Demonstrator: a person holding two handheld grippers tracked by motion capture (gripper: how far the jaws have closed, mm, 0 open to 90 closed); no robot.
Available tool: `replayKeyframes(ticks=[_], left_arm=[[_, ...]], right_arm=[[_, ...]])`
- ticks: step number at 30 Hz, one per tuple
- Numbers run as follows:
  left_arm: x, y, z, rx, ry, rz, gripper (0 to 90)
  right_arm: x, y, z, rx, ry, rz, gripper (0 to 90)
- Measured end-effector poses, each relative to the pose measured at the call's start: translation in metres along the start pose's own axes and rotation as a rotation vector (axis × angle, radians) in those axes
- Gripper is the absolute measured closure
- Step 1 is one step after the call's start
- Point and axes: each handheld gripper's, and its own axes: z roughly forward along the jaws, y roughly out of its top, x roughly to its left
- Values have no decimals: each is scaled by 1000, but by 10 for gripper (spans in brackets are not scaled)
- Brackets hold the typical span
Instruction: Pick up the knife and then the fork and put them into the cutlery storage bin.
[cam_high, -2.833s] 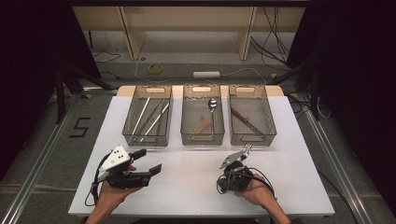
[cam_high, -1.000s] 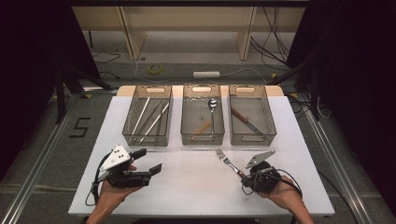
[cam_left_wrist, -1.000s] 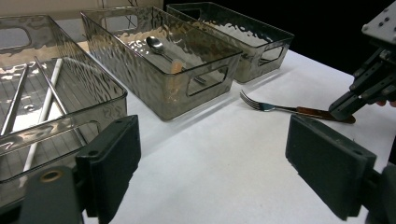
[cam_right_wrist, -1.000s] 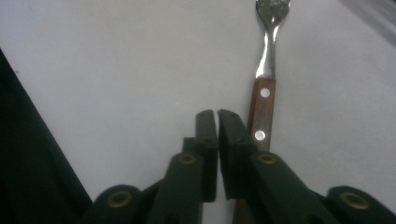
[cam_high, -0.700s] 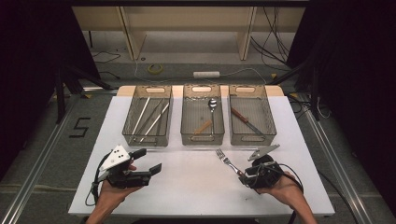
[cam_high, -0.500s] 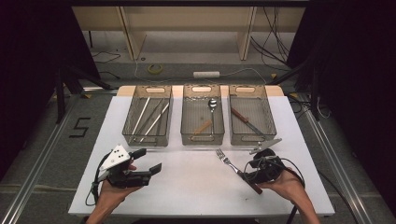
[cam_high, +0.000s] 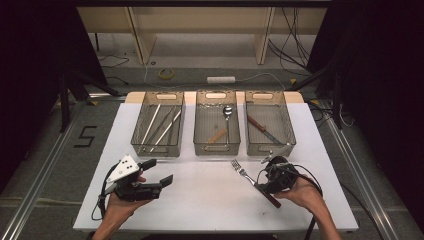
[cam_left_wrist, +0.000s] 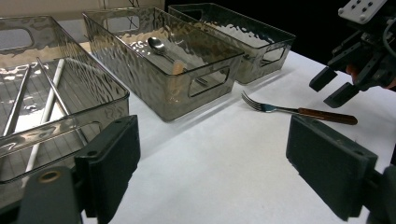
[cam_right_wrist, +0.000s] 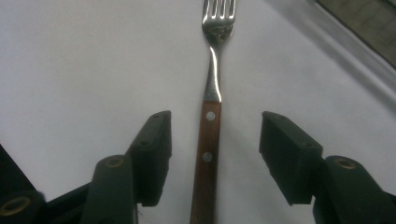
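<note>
While the right gripper (cam_right_wrist: 212, 154) hangs low over the white table (cam_high: 210, 200), its two black jaws stand apart with the fork (cam_right_wrist: 212, 98) lying flat between them, and neither pad touches the wooden handle. The jaws have just been closing a little, yet clear gaps show on both sides of the handle. Ahead of the jaws, the fork's steel neck runs on to the tines, which point away from the gripper. Two rivets sit in the brown handle right between the pads.

From above, the fork (cam_high: 252, 181) lies slantwise on the table, tines toward the bins and handle end toward the person's side, with the right gripper (cam_high: 275, 176) over its handle and the right hand (cam_high: 305, 192) behind it. Just beyond the gripper stands the right-hand bin (cam_high: 270, 147), which holds a knife (cam_high: 262, 127) with a brown handle. Next along is the middle bin (cam_high: 217, 150) with a spoon (cam_high: 227, 117) in it, and farthest off the left-hand bin (cam_high: 157, 150) with long pale sticks (cam_high: 160, 125).

Well apart from the fork, across the bare table, the left gripper (cam_high: 157, 172) rests in the left hand (cam_high: 122, 200), jaws wide and empty, pointing toward the fork. In the left gripper view the fork (cam_left_wrist: 299, 111) lies past its broad open jaws, with the right gripper (cam_left_wrist: 348, 81) just above the handle's far end.
</note>
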Motion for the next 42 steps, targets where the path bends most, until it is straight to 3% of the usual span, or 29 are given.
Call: replayKeyframes(ticks=[10,28,33,42], left_arm=[[0,0,0,1,-1,3,171],[-1,0,0,2,-3,4,171],[-1,0,0,2,-1,4,171],[-1,0,0,3,-2,6,171]], right_arm=[[1,-1,12,59,-10,-1,605],[2,-2,24,128,-17,-12,703],[4,-2,26,136,-44,-24,751],[4,-1,26,145,-40,-36,765]])
